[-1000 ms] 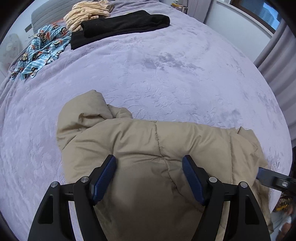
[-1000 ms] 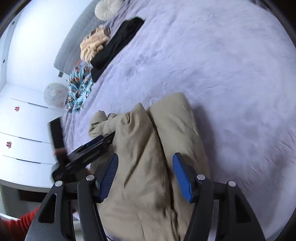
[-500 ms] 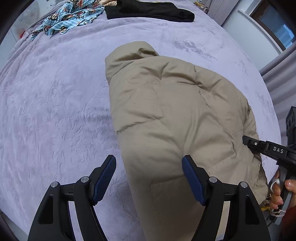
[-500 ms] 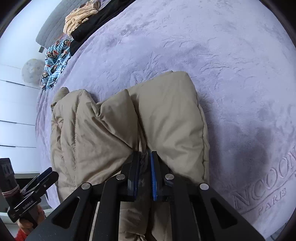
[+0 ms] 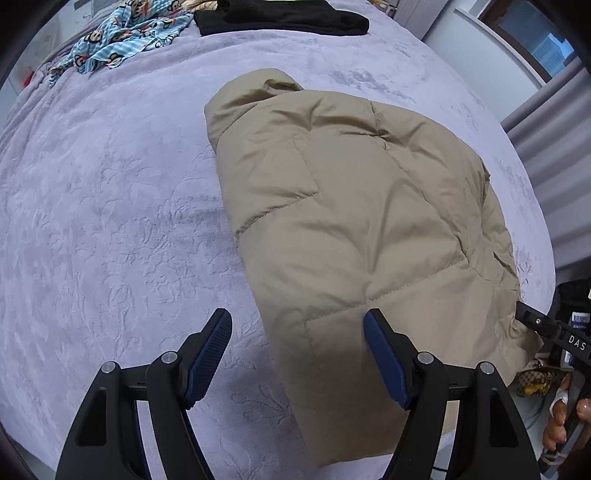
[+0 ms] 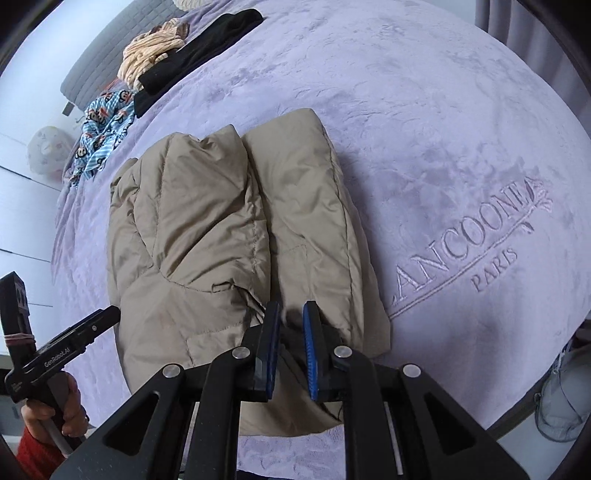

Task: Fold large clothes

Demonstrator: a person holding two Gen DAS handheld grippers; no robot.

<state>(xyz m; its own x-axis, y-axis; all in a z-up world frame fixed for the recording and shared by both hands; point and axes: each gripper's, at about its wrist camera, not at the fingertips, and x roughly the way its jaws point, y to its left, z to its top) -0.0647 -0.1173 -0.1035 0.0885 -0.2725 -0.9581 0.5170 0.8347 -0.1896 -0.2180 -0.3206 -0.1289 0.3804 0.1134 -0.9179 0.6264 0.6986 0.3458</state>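
Right claw (image 6: 289,343) being clenched on near hem of tan puffer jacket (image 5: 354,206); left claw (image 5: 297,354) being held released above near edge. Fold being set; next, left-side hem needing to be gripped.

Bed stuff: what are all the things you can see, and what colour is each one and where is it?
Puffy jacket: one, tan, folded on the bed's near side.
Blanket: one, lilac, covering the bed.
Black garment: one, far end of the bed.
Monkey-print cloth: one, blue, beside the black garment.
Striped cloth: one, cream, far end.
Left claw: one, black with blue pads, open over the jacket's edge.
Right claw: one, same colours, shut on the jacket.
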